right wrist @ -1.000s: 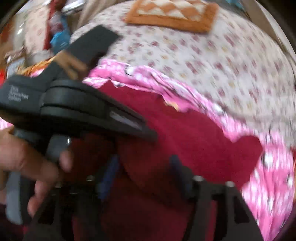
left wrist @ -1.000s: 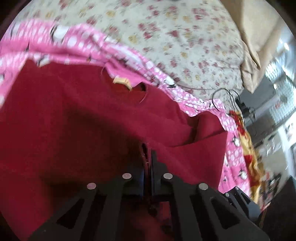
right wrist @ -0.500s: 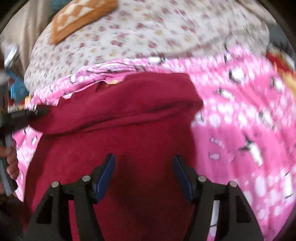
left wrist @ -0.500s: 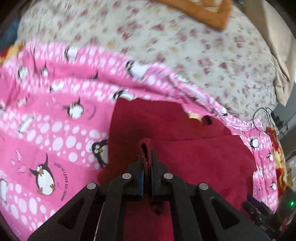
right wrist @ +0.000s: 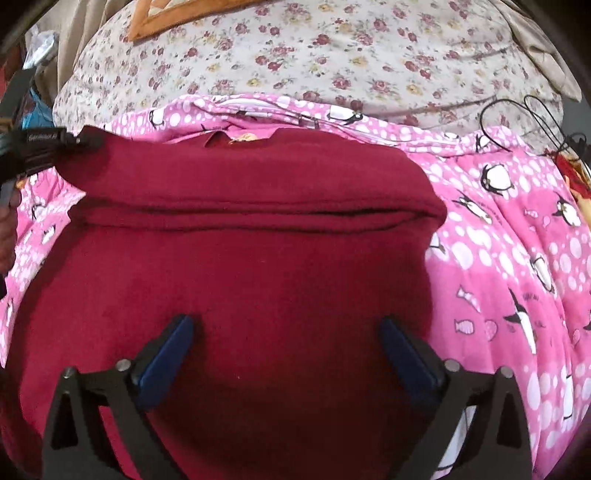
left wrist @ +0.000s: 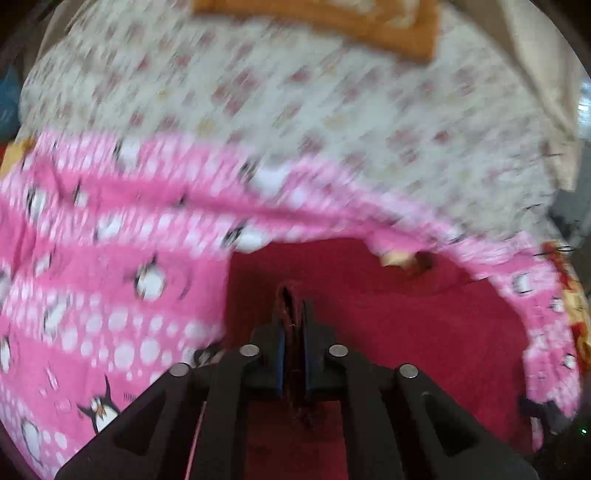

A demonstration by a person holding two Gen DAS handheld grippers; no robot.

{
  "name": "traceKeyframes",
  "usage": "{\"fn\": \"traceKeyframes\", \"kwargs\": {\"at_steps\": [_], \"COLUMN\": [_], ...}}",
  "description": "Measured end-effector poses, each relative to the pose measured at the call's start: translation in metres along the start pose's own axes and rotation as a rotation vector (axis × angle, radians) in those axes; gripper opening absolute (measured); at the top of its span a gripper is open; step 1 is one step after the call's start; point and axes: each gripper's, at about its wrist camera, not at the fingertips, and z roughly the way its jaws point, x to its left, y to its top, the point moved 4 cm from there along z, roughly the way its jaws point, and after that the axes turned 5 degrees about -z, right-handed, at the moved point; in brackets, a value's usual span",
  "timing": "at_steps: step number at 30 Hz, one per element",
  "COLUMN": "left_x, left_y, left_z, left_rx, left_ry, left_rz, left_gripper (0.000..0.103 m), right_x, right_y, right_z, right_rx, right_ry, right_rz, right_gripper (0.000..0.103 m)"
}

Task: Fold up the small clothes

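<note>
Two grippers work over a dark red garment (right wrist: pixel 258 280) spread on a pink penguin-print blanket (right wrist: pixel 517 258) on a bed. At the left, the left gripper (left wrist: pixel 293 314) has its fingers (left wrist: pixel 309 332) clenched tight on a pinch of the garment's red cloth, which pokes up between the blue pads; in the right wrist view this gripper (right wrist: pixel 79 140) shows at the far left edge, gripping the garment's upper left corner, with part of a hand (right wrist: pixel 7 229) below it. Further right, the right gripper (right wrist: pixel 286 325) hangs over the middle of the garment, its fingers (right wrist: pixel 168 350) spreading wide apart and gripping nothing, the cloth lying beneath them. A folded-over layer runs across the upper half of the garment, with a small label (right wrist: pixel 243 138) at the neckline on the far edge. Beyond the blanket lies a floral bedsheet (right wrist: pixel 332 48), carrying an orange patterned cushion (left wrist: pixel 332 18) at the far side. A black cable (right wrist: pixel 535 114) loops at the right edge. No containers are visible.
</note>
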Motion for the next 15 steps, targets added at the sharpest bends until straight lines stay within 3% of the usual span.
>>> {"fn": "traceKeyframes", "kwargs": {"at_steps": [1,2,4,9,11,14,15], "left_x": [0.010,0.014,0.015,0.015,0.023,0.031,0.030], "left_y": [-0.011,-0.017,-0.017,-0.010,-0.005,0.004,0.005], "left_z": [0.022,0.029,0.023,0.000,-0.021,-0.041,-0.043], "left_rx": [0.090,0.110,0.072,0.083,0.010,-0.091,-0.102], "left_ry": [0.011,0.005,-0.018,-0.053,-0.045,0.001,-0.011], "left_rz": [-0.018,-0.018,-0.013,-0.035,-0.069,-0.178,-0.202], "left_gripper": [0.000,0.000,0.000,0.005,0.005,0.005,0.005], "right_x": [0.001,0.000,0.000,-0.001,-0.004,-0.013,-0.016], "right_y": [-0.001,-0.001,-0.001,0.004,0.012,0.042,0.053], "right_z": [0.000,0.000,0.001,-0.003,-0.016,-0.035,-0.037], "right_rx": [0.001,0.003,0.010,0.033,-0.020,-0.167,-0.206], "right_ry": [-0.003,-0.005,-0.003,0.005,0.014,-0.010,-0.007], "right_rz": [-0.001,-0.001,-0.002,0.005,0.010,-0.020,-0.035], "right_gripper": [0.102,0.102,0.102,0.100,0.084,0.081,0.064]}}
